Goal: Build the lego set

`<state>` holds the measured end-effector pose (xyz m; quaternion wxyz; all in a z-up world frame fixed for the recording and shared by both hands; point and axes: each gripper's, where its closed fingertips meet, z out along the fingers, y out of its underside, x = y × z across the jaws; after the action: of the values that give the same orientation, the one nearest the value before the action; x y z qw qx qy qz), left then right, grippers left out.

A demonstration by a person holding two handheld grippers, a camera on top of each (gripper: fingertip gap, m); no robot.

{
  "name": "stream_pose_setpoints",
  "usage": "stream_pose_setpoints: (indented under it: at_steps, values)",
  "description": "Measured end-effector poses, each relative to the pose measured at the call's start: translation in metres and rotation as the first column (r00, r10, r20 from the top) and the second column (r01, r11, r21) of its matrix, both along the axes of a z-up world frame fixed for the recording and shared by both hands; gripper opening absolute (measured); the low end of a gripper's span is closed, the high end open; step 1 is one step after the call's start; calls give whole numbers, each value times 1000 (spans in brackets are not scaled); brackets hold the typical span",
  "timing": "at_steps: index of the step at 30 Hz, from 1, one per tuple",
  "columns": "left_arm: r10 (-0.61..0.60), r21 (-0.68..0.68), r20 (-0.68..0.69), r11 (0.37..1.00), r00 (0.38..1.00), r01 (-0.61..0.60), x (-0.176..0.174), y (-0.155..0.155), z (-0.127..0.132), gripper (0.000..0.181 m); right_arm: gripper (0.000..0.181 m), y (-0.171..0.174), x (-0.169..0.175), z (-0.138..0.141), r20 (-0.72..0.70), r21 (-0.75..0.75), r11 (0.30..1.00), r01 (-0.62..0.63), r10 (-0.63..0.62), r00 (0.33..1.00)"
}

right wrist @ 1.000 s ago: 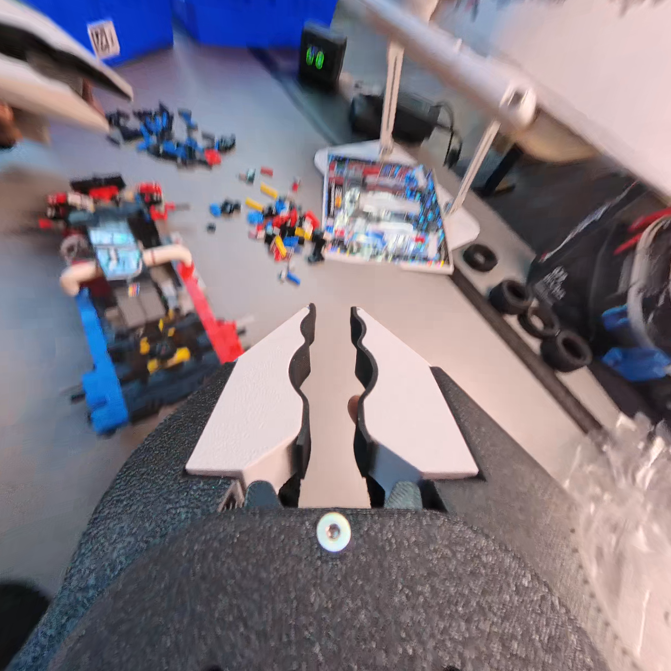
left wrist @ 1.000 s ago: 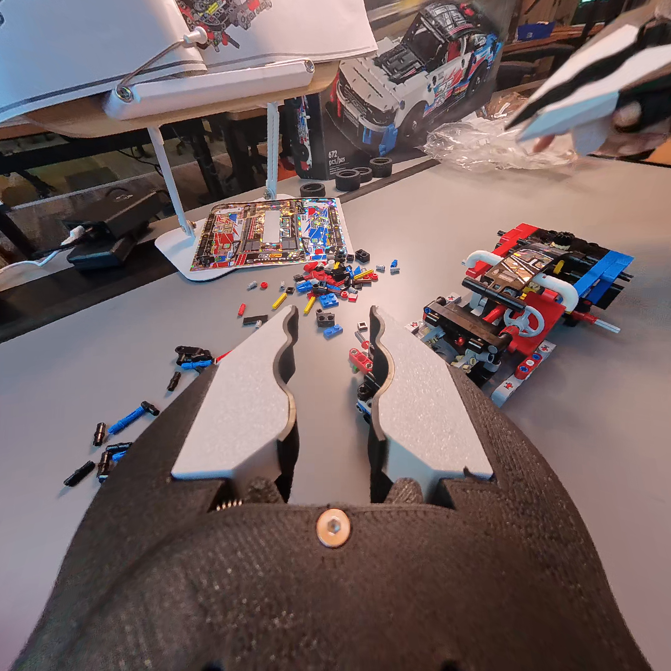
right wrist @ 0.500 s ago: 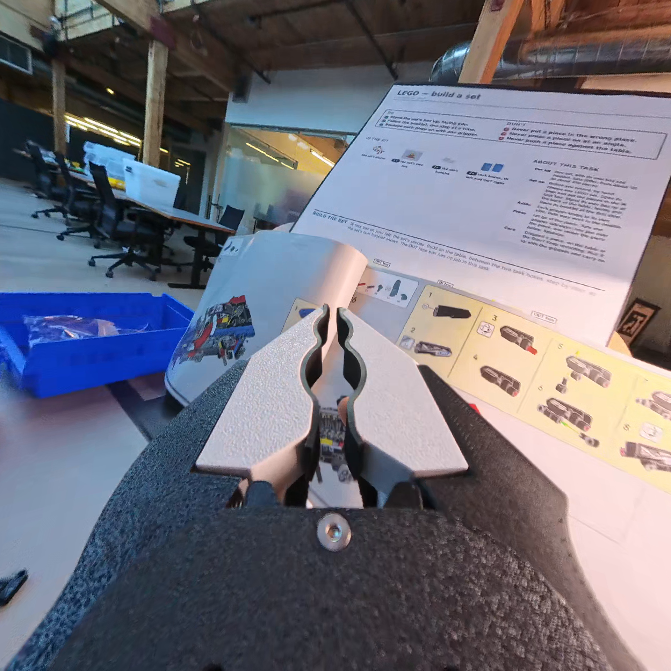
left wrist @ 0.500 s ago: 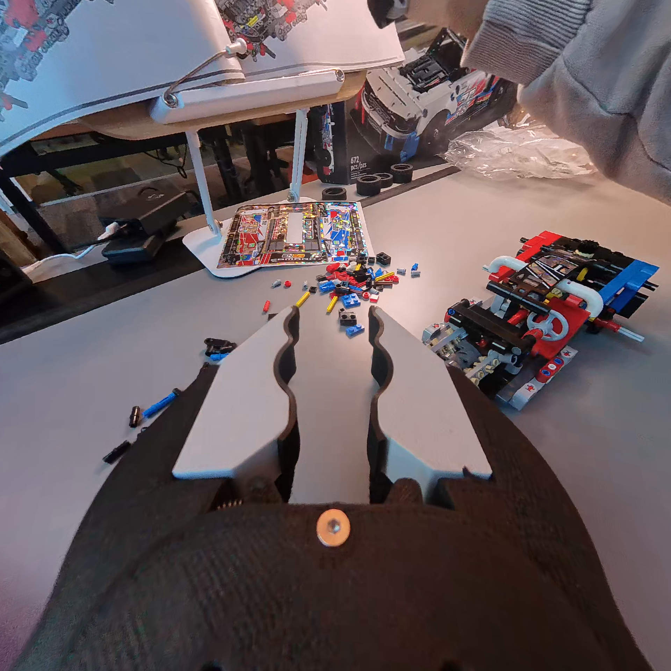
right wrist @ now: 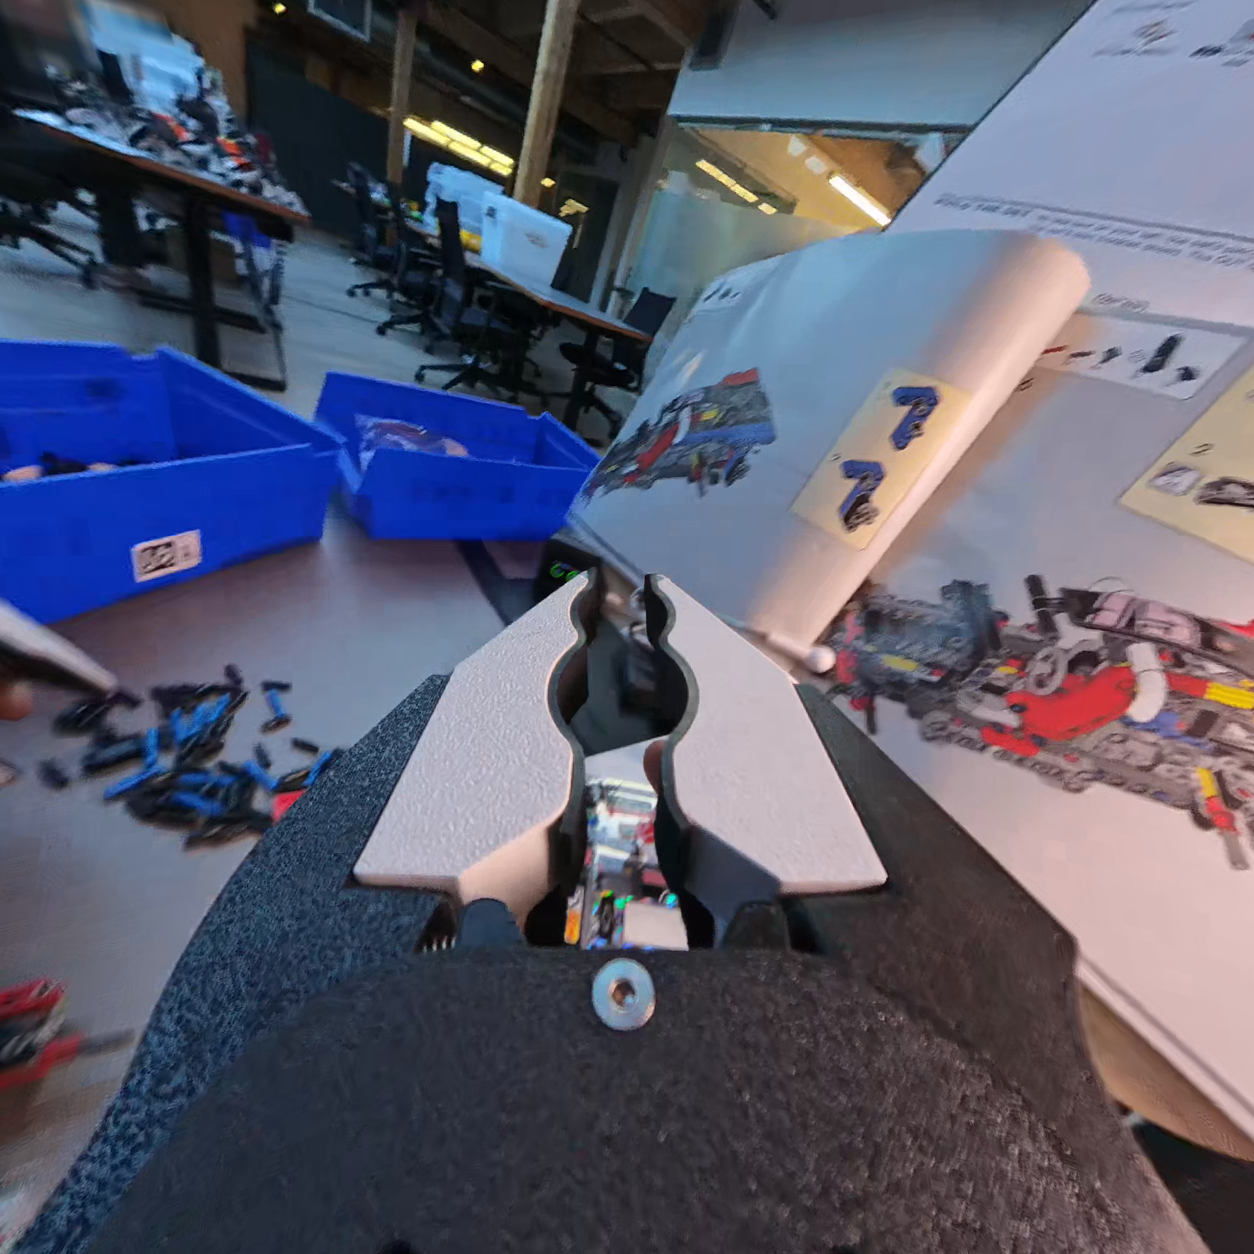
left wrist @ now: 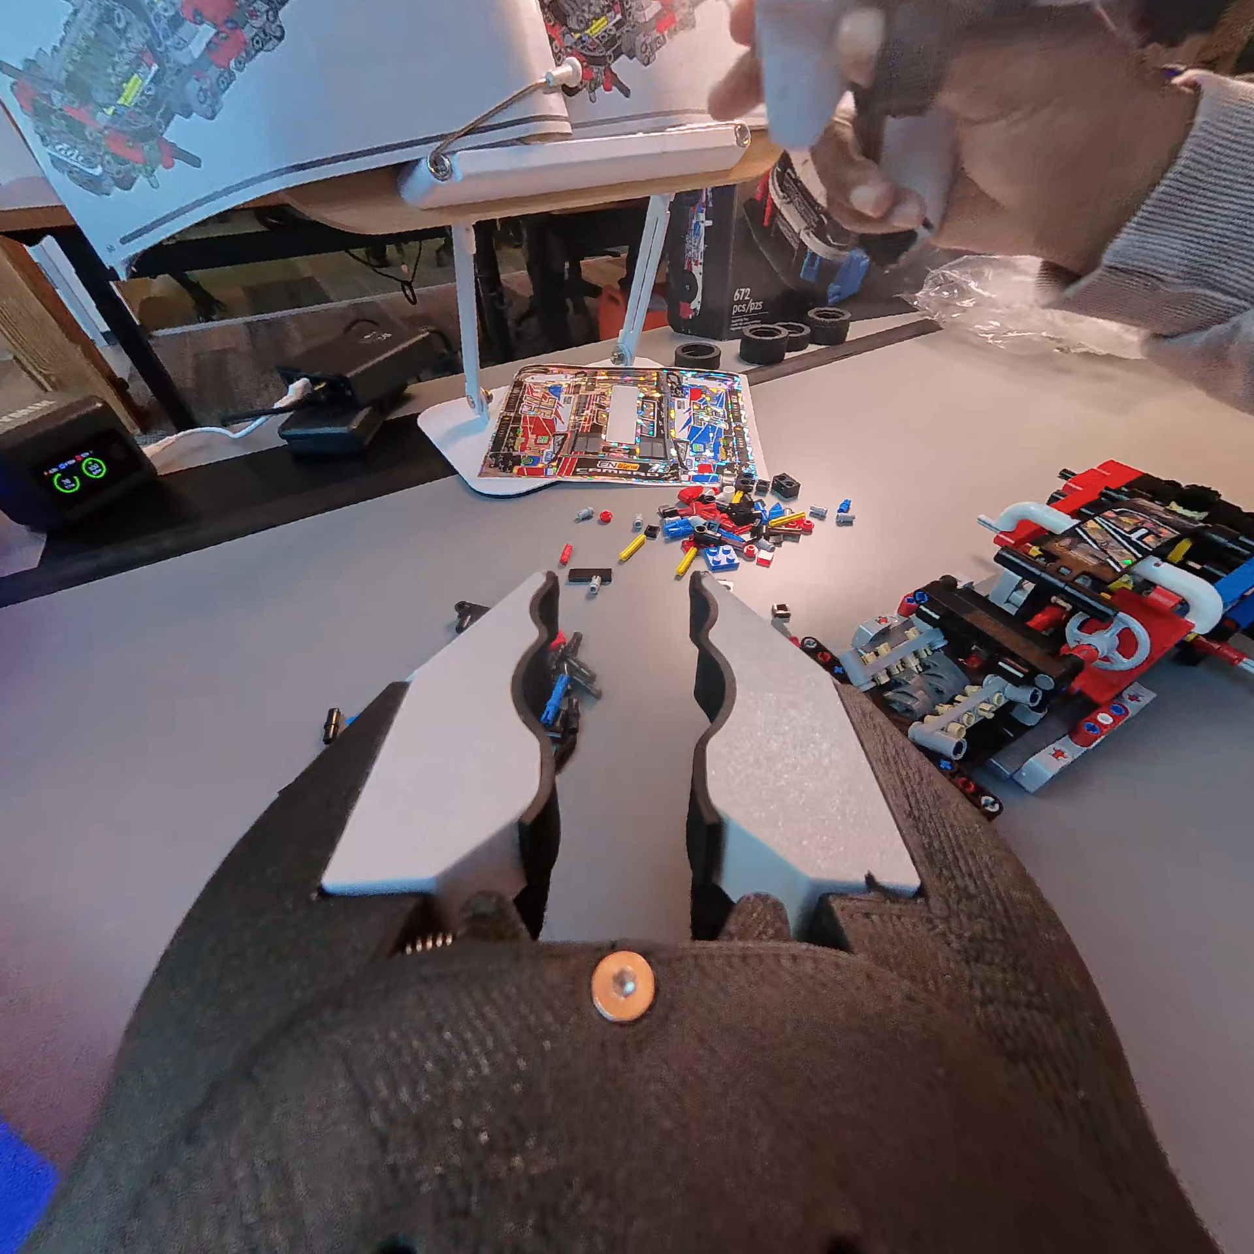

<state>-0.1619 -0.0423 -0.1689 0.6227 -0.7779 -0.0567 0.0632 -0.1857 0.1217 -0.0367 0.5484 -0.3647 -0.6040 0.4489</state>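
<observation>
Hovering low over the grey table, the left gripper has its jaws wide apart with nothing between them. In the left wrist view, a small heap of black and blue pins lies on the table just inside the left finger. At 12 o'clock, beyond the fingertips, a scatter of loose coloured pieces sits in front of a shiny sticker sheet, which rests on the white foot of a book stand. At 2 o'clock the part-built car, red, black and blue with a white steering wheel, stands on the table. Four black tyres lie near the set's box at 1 o'clock. The open instruction booklet spreads across the top on the stand. At the upper right a hand in a grey sleeve holds the right gripper, blurred, up by the booklet.

In the right wrist view, the right gripper is raised off the table, its jaws narrow with a slim gap and holding nothing, pointed at the lower edge of the instruction booklet, whose curled page fills 1 to 3 o'clock. At 9 o'clock a pile of black and blue pins lies on the table. Two blue bins stand at 10 and 11 o'clock.
</observation>
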Motion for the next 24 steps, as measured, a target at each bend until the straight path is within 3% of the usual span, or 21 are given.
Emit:
stream_pose_setpoints:
  at_steps: [5, 7, 11, 13, 18, 21, 24]
  values:
    - [3, -124, 10, 992, 1000, -2, -5, -4, -11, 37, 25, -40, 57, -59, 248, -62, 990, -125, 136, 959]
    - [-19, -193, 10, 981, 1000, 21, -4, -8, -9, 38, 27, -50, 85, -73, 301, -72, 992, -102, 120, 946]
    - [-70, -344, -130, 939, 989, 21, -19, -18, 19, 31, 27, -62, 139, -86, 336, -105, 994, -29, 63, 940]
    - [-169, -491, -144, 868, 975, 78, -27, -20, 19, 29, 27, -66, 164, -91, 348, -156, 988, 7, 48, 936]
    - [-437, -791, -58, 569, 897, 226, -61, -15, -21, 24, 26, -71, 212, -102, 344, -236, 966, 109, -22, 939]
    - [-449, -823, 36, 493, 893, 281, -80, 2, -50, 18, 24, -69, 229, -104, 296, -241, 957, 161, -85, 951]
    - [-416, -839, 85, 461, 906, 291, -92, 18, -72, 18, 22, -57, 237, -109, 263, -235, 946, 222, -158, 952]
